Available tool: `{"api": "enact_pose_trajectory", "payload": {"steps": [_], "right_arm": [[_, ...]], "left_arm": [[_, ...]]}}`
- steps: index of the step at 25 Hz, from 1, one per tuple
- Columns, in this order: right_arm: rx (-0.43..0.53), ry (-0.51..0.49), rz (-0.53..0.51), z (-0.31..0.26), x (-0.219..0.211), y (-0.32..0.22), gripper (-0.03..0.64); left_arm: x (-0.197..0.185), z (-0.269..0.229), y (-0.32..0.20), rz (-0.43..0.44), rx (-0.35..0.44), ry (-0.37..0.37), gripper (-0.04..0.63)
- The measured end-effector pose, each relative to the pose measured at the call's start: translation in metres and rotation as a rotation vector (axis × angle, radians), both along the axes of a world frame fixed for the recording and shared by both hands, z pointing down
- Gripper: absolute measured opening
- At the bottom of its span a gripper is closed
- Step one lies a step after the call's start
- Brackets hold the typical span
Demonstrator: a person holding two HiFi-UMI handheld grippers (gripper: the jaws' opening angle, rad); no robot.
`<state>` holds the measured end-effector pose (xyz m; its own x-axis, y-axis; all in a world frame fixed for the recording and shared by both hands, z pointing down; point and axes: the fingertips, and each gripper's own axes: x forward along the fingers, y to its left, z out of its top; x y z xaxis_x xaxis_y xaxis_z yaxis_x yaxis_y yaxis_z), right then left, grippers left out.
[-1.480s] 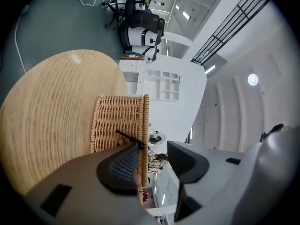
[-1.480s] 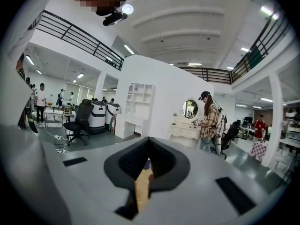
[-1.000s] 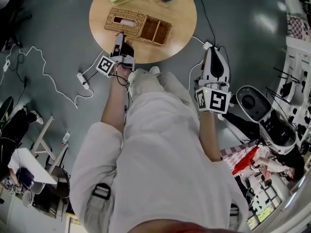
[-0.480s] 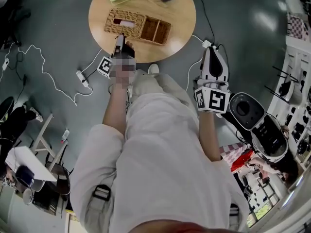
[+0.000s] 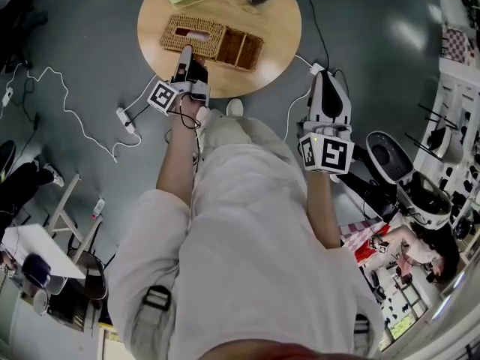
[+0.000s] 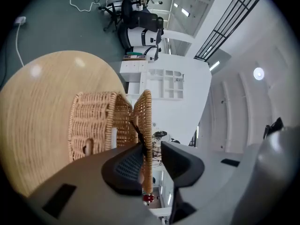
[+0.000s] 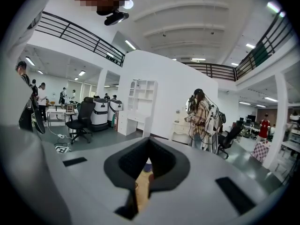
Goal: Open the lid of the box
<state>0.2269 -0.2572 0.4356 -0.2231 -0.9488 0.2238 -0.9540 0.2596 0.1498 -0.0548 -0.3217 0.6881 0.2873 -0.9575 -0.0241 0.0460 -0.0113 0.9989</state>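
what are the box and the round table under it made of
The box looks like woven wicker or rattan, natural tan and matte; its open weave of strands is clear in the left gripper view. The table seems to be pale wood or a wood-look laminate, smooth with a slight sheen: fine grain lines and soft light spots.

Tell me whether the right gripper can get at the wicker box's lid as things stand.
Probably not from there. The right gripper hangs off the round table, beside the person's leg, jaws together. The left gripper sits at the lid, its jaws closing with the lid's edge between them.
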Motion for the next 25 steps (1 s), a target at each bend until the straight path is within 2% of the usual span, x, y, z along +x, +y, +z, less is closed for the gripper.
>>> {"api": "enact_pose_trajectory", "payload": {"steps": [2,8,17,22,25], "right_arm": [[0.004,0.000,0.002,-0.004,-0.003,-0.001,-0.002],[0.008,-0.002,0.023,-0.013,-0.005,0.001,-0.002],[0.010,0.009,0.109,-0.024,0.029,0.022,-0.002],[0.010,0.044,0.166,-0.026,0.052,0.048,-0.002],[0.009,0.061,0.196,-0.029,0.062,0.060,-0.003]], "left_arm": [[0.002,-0.014,-0.012,0.022,0.027,-0.009,0.065],[0.003,-0.045,-0.041,0.038,0.082,-0.007,0.086],[0.030,-0.072,-0.106,0.071,0.184,-0.018,0.091],[0.040,-0.065,-0.135,0.118,0.188,-0.085,0.092],[0.042,-0.057,-0.147,0.119,0.178,-0.083,0.103]]}}
